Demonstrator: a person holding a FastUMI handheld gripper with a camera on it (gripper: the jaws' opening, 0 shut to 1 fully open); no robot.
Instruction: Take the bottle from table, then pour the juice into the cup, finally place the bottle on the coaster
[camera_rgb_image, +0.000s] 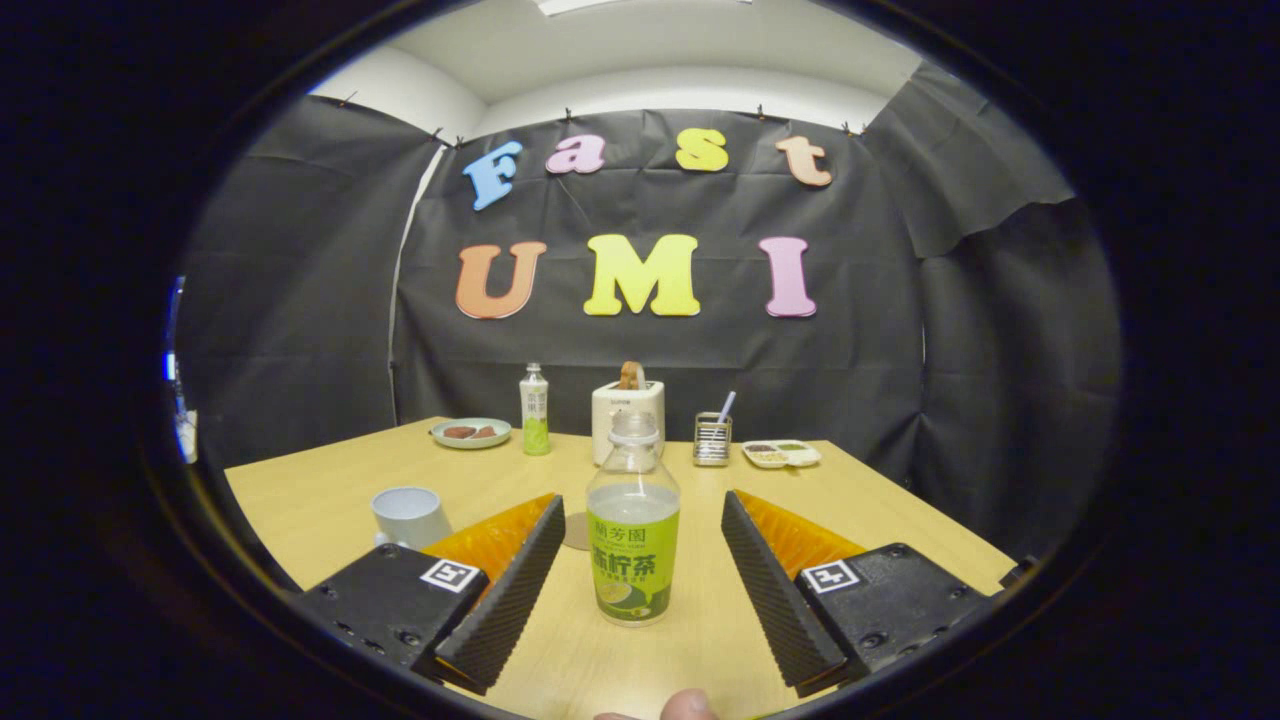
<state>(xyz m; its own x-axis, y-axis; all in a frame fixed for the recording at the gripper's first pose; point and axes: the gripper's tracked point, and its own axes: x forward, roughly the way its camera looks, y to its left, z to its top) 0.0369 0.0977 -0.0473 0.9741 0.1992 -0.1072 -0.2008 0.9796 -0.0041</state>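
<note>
A clear bottle (633, 530) with a green label and pale juice stands upright on the wooden table (320, 490), with no cap on its neck. It sits between my two fingers, and there is a gap on each side. My gripper (642, 505) is open, its ribbed black pads (515, 590) not touching the bottle. A white cup (408, 515) stands to the left, just beyond the left finger. A round brownish coaster (577, 531) lies flat behind the left fingertip, partly hidden by the bottle and finger.
Along the table's far edge stand a second green-labelled bottle (535, 410), a plate with food (470, 432), a white toaster (627, 415), a metal holder (712, 438) and a small divided dish (782, 453). A fingertip (685, 705) shows at the very bottom.
</note>
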